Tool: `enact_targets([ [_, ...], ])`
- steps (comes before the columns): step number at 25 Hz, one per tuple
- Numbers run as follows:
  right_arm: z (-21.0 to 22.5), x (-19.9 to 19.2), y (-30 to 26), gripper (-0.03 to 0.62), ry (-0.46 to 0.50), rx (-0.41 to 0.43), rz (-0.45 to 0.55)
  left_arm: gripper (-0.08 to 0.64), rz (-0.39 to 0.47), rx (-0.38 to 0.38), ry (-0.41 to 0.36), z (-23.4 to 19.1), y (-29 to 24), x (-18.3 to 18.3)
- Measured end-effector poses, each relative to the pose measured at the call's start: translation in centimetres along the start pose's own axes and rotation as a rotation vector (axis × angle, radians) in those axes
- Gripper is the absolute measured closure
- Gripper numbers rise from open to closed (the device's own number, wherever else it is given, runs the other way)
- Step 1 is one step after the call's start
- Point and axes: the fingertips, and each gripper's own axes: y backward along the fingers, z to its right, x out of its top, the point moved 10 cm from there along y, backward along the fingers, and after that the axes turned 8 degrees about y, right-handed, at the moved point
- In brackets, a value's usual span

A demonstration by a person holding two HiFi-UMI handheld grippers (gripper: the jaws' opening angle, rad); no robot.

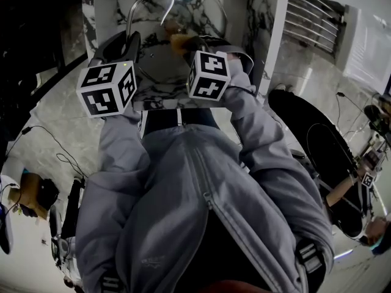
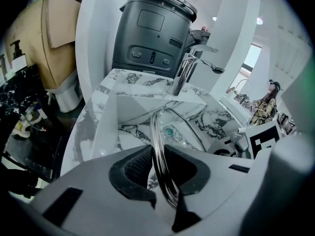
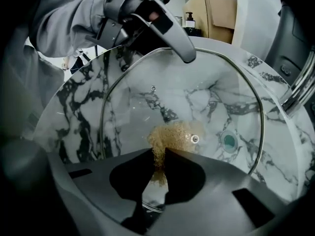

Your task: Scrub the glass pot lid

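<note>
Veined white marble is lining the sink [image 3: 74, 107], and over it the glass pot lid [image 3: 197, 92] is standing tilted on edge, filling the middle of the right gripper view. Its steel rim is running between the pads of the left tool [image 2: 158, 168], which is pinching it; in the right gripper view that grip is sitting at the upper middle of the frame. The right tool [image 3: 158, 163] is pressed together on a tan scouring pad [image 3: 170, 134], whose wad appears to be lying against the glass just left of the lid's small centre screw [image 3: 195, 139]. Through the glass the green drain [image 3: 229, 140] is showing at the right, and the chrome faucet [image 2: 183, 73] is rising behind the basin. Scrubbing well is probably calling for firm, overlapping strokes from centre to rim, with the left tool bracing the lid so the glass is not slipping or knocking the marble.
</note>
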Motion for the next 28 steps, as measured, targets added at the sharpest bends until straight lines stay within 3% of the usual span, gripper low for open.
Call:
enact_targets([
  [6,-2.4,0.6,0.2,0.540,0.055,0.144,0.015,0.474,0.006,0.002,-0.004,0.1,0.2,-0.1],
  [16,-3.6,0.3,1.5,0.540,0.031,0.394,0.054,0.474,0.014,0.000,-0.008,0.2,0.4,-0.3],
  [21,-1.7,-1.4,4.0,0.540,-0.013,0.320,0.071,0.474,0.009,0.000,-0.011,0.4,0.7,-0.3],
  [28,3.1,-4.4,7.6,0.540,-0.126,0.040,0.037,0.474,0.006,0.006,-0.010,0.7,1.3,0.0],
])
